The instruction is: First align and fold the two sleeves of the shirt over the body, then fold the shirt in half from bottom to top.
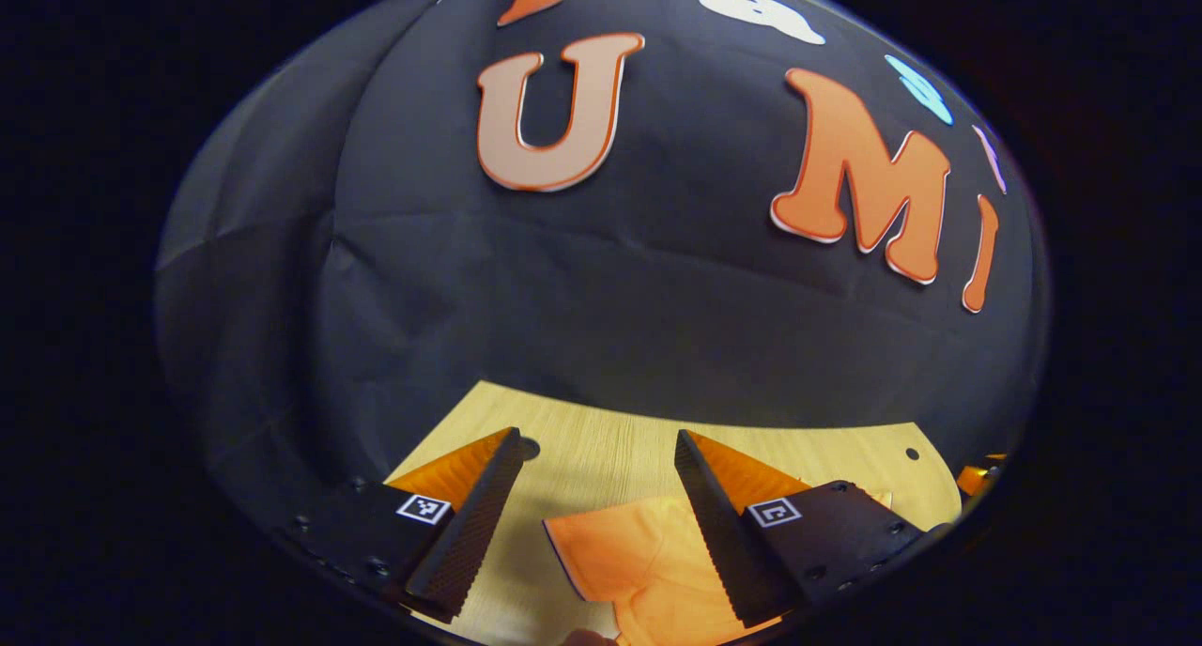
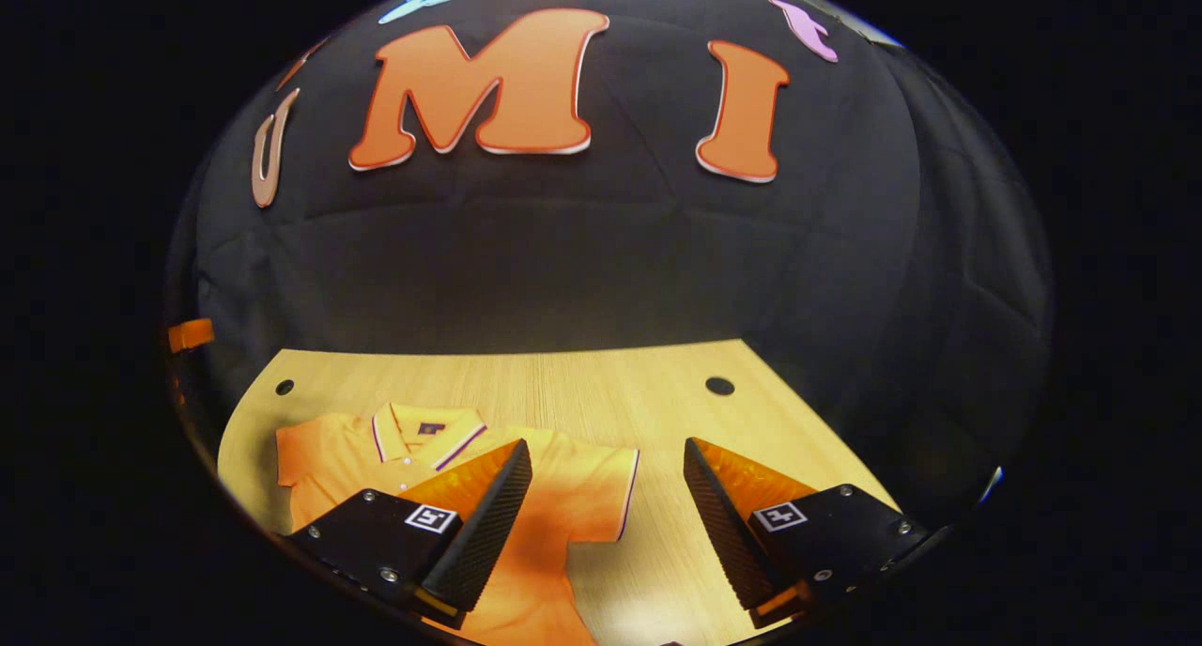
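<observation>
The left tool is wide open and holds nothing, up above the left sleeve of the orange shirt, which lies flat on the bench. The right tool is wide open and empty too, above the right sleeve (both sleeves are spread out, not folded yet). If a tool pinches only the sleeve's edge, it could slip out, or the shirt could drag and bunch up.

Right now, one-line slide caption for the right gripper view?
Open right tongs hover above an orange polo shirt lying flat, sleeves unfolded, on the light wooden table.
</observation>
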A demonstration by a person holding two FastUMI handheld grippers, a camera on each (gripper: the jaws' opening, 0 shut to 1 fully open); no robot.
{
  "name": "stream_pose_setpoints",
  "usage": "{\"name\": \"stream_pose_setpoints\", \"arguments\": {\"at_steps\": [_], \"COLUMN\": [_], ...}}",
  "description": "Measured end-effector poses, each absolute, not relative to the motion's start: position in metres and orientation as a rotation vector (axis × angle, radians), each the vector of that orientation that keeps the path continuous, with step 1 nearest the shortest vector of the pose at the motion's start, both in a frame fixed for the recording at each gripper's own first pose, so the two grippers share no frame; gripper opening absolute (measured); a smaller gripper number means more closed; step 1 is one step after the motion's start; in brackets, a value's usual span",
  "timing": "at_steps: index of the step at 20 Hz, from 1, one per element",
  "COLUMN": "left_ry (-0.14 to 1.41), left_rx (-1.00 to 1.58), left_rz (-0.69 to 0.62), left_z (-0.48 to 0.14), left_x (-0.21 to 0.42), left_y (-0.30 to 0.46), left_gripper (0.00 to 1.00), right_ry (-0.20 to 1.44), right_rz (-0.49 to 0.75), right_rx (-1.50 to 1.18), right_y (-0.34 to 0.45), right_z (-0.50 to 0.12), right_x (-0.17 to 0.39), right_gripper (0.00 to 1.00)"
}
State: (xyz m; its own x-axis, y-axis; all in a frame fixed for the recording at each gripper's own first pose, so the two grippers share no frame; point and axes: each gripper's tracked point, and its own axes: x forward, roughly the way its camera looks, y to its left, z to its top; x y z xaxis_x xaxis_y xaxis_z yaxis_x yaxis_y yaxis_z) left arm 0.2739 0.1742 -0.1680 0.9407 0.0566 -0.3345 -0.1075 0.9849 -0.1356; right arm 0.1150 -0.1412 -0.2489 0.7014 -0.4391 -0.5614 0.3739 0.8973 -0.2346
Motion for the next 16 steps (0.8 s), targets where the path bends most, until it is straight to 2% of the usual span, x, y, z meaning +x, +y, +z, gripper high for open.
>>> {"name": "stream_pose_setpoints", "arguments": {"at_steps": [4,7,12,13,14,16], "left_ry": [0.195,0.108,0.062,0.066,0.061,0.053], "left_rx": [-0.122,-0.092,-0.067,-0.060,-0.056,-0.044], "left_rz": [0.131,0.159,0.157,0.164,0.161,0.151], "left_z": [-0.119,-0.092,-0.068,-0.067,-0.065,-0.061], "left_x": [0.257,0.246,0.235,0.233,0.233,0.229], "left_y": [0.186,0.190,0.183,0.183,0.181,0.178], "left_gripper": [0.99,0.99,0.98,0.98,0.98,0.99], "right_ry": [0.808,0.901,1.070,1.085,1.099,1.170], "right_rz": [-0.487,-0.495,-0.531,-0.532,-0.535,-0.557], "right_rx": [-0.013,0.046,0.114,0.117,0.124,0.189], "right_y": [-0.161,-0.171,-0.191,-0.192,-0.195,-0.196], "right_z": [-0.311,-0.347,-0.393,-0.398,-0.403,-0.417], "right_x": [0.115,0.121,0.115,0.116,0.117,0.111], "right_gripper": [0.99,0.94,0.82,0.75,0.80,0.75]}}
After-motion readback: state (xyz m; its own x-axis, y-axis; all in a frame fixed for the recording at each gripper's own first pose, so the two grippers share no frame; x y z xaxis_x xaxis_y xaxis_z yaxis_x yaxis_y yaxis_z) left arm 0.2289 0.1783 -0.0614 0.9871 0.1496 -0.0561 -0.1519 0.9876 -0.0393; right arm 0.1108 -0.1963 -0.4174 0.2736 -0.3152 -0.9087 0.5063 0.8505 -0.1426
